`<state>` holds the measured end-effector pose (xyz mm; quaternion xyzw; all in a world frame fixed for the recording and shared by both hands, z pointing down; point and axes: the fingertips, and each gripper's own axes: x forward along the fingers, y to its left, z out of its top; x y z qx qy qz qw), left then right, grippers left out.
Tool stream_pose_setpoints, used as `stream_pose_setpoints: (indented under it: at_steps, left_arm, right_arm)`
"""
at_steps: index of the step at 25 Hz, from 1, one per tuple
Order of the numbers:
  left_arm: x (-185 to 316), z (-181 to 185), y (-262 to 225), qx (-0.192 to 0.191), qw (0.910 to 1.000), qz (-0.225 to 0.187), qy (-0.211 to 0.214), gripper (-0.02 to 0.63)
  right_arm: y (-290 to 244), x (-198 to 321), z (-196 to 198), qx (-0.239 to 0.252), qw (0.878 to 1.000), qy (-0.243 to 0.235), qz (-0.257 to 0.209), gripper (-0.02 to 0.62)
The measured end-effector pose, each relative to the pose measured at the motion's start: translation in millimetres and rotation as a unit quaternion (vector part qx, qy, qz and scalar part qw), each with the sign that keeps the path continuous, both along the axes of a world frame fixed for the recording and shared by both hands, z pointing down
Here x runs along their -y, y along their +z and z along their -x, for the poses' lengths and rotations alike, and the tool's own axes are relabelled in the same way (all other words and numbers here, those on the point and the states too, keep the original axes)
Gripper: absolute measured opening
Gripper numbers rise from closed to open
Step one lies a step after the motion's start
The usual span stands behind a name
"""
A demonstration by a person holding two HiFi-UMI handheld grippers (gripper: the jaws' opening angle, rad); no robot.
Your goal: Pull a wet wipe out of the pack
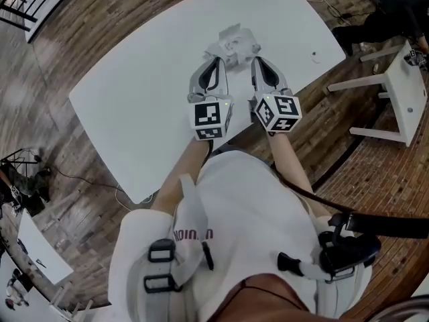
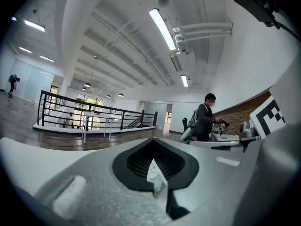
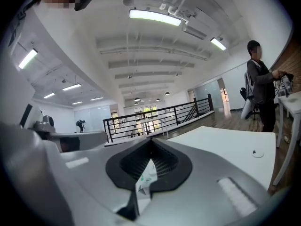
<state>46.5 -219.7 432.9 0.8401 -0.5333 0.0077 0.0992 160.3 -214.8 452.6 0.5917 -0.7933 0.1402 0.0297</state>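
The wet wipe pack (image 1: 232,43) is a crumpled white packet that lies on the white table (image 1: 134,92), right at the tips of both grippers. My left gripper (image 1: 216,60) and right gripper (image 1: 257,60) lie side by side and point at it. In the left gripper view the left gripper (image 2: 153,146) is shut, with a thin white printed edge of the pack (image 2: 155,177) pinched between the jaws. The right gripper (image 3: 151,144) is shut the same way on a white edge with green print (image 3: 145,179).
A small dark item (image 1: 314,56) lies on the table near its far right edge. A white bench (image 1: 402,89) stands on the wooden floor to the right. A person (image 3: 258,86) stands at a desk beyond the table, and a black railing (image 2: 89,114) runs behind.
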Motion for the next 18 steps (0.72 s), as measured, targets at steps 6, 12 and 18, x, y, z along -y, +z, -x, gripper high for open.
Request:
stream_pose_setpoints:
  at_steps: [6, 12, 18]
  left_arm:
    - [7, -2, -2, 0.005, 0.9999, -0.006, -0.007, 0.003]
    - [6, 6, -1, 0.012, 0.9998, -0.006, -0.017, 0.003]
    - [3, 14, 1, 0.017, 0.9996, -0.004, -0.024, 0.003]
  right_arm:
    - [28, 26, -5, -0.026, 0.999, -0.023, 0.027, 0.006]
    - [69, 51, 4, -0.067, 0.991, -0.081, 0.081, 0.126]
    - [96, 65, 9, -0.121, 0.981, -0.101, 0.111, 0.202]
